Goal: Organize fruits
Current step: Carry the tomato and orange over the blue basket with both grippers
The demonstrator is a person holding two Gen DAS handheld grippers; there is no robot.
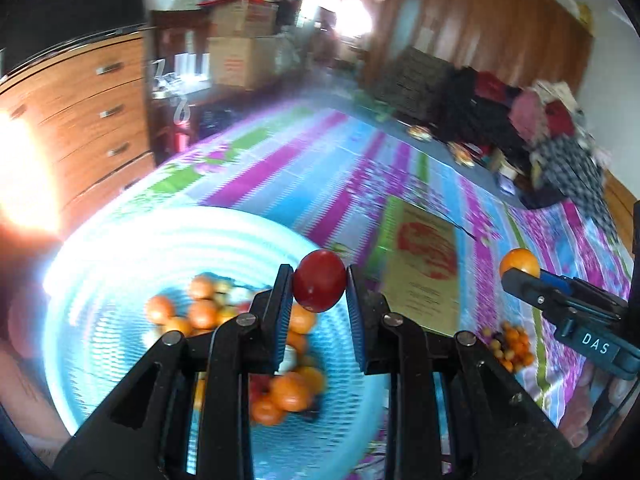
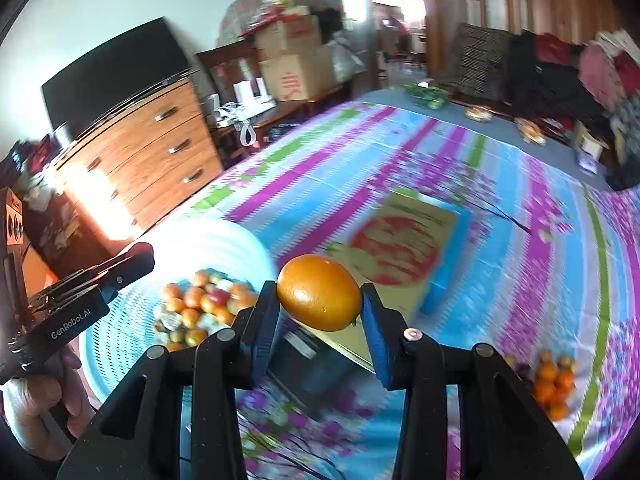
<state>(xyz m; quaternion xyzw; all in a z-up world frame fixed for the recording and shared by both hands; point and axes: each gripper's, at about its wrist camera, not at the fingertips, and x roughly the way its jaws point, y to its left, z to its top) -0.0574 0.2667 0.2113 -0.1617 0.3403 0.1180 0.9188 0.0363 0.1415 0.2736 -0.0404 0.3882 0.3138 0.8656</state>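
Note:
My left gripper [image 1: 319, 286] is shut on a small dark red fruit [image 1: 319, 286] and holds it above the near rim of a light blue basket [image 1: 120, 248]. The basket holds several orange and red fruits [image 1: 200, 312]. My right gripper [image 2: 320, 294] is shut on an oval orange fruit [image 2: 320, 293] and holds it above the bed, right of the basket [image 2: 224, 240]. The right gripper also shows in the left wrist view [image 1: 520, 266] with the orange fruit [image 1: 519, 262]. A small pile of orange fruits [image 2: 554, 384] lies on the sheet at the right; it also shows in the left wrist view [image 1: 510, 344].
A striped purple, blue and green sheet [image 2: 500, 240] covers the bed. A flat yellow box with a red print [image 2: 400, 248] lies on it beyond the grippers. A wooden drawer chest [image 2: 160, 152] stands at the left. Clothes and bags [image 2: 560, 80] pile at the far right.

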